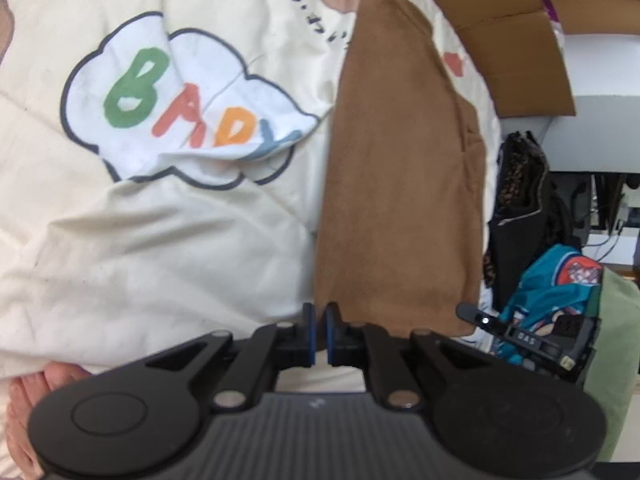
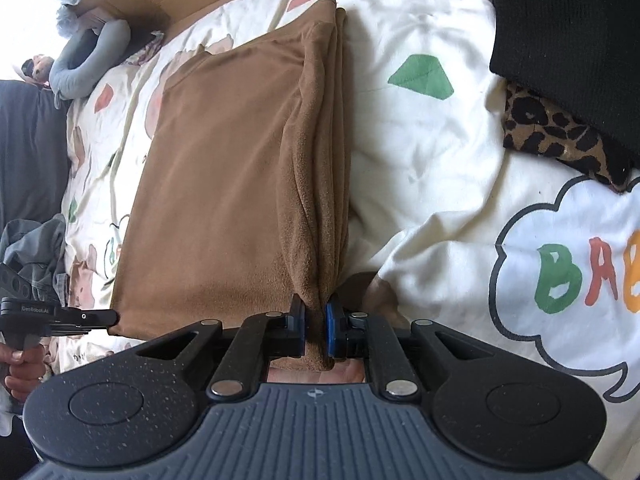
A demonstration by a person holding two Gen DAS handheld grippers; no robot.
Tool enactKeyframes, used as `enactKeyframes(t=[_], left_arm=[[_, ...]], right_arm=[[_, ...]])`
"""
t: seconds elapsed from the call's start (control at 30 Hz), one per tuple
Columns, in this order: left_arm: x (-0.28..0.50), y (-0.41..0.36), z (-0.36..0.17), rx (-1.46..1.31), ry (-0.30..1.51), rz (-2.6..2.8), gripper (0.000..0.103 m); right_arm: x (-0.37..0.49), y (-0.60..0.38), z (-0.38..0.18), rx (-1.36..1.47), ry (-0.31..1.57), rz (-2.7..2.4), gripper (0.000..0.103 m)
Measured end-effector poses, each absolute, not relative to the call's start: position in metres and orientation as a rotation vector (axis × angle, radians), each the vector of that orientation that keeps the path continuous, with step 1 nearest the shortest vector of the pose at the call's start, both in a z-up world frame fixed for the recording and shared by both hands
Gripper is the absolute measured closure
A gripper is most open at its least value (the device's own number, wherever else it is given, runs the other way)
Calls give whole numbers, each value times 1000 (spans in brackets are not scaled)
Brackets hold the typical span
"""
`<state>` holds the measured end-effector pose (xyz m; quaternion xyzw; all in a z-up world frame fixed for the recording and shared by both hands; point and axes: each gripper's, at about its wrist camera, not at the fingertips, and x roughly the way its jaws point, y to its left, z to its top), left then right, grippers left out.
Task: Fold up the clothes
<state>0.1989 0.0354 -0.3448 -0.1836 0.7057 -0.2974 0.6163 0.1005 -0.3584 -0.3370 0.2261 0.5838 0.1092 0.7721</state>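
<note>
A brown garment [image 2: 224,184] lies folded on a cream printed bed cover [image 2: 432,152]. My right gripper [image 2: 315,312] is shut on the near corner of its stacked folded edge. In the left wrist view the same brown garment [image 1: 400,168] stretches away from me. My left gripper [image 1: 319,314] is shut at the garment's near left corner; whether cloth sits between the pads is hard to tell. The left gripper also shows in the right wrist view [image 2: 100,317] at the garment's other near corner, and the right gripper shows in the left wrist view [image 1: 476,316].
Black cloth [image 2: 568,40] over a leopard-print piece [image 2: 560,132] lies at the right. A cardboard box [image 1: 516,52] and a grey neck pillow [image 2: 92,56] sit beyond the cover. A teal garment [image 1: 552,292] lies near the bed's edge. Bare toes [image 1: 24,404] show below the cover.
</note>
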Motion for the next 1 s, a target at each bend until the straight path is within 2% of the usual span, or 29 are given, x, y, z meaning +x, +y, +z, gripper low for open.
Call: enactKeyframes(t=[0.13,0.2,0.27,0.33,0.4,0.5,0.53,0.73,0.9,1.0], left_arm=[[202,27,-340,-260,1627,-687,100],[204,25,-334,-190,1618,-691,94],[213,25,-330,-180,1596,-673,89],[223,24,-328,-173,1573,-653,88],[234,17,-327,-184,1554,-642,86],[247,7,-318,-155,1503,-660,64],[252,1,-316,-140,1477,-678,62],[280,-23,-313,-141,1386,-724,61],[300,-45,-320,-121,1306,-737,50],[308,-52,-329,-102,1293,-722,50]], right_arm=[[102,-352,-325,405,1280,229,89],[106,-353,-309,352,1267,246,86],[114,-357,-296,328,1237,237,73],[124,-364,-289,333,1204,218,67],[133,-369,-288,358,1186,203,67],[148,-368,-289,373,1154,188,59],[153,-368,-289,380,1140,182,57],[189,-366,-299,428,1091,180,56],[216,-367,-321,443,1074,163,56],[224,-372,-335,488,1047,180,56]])
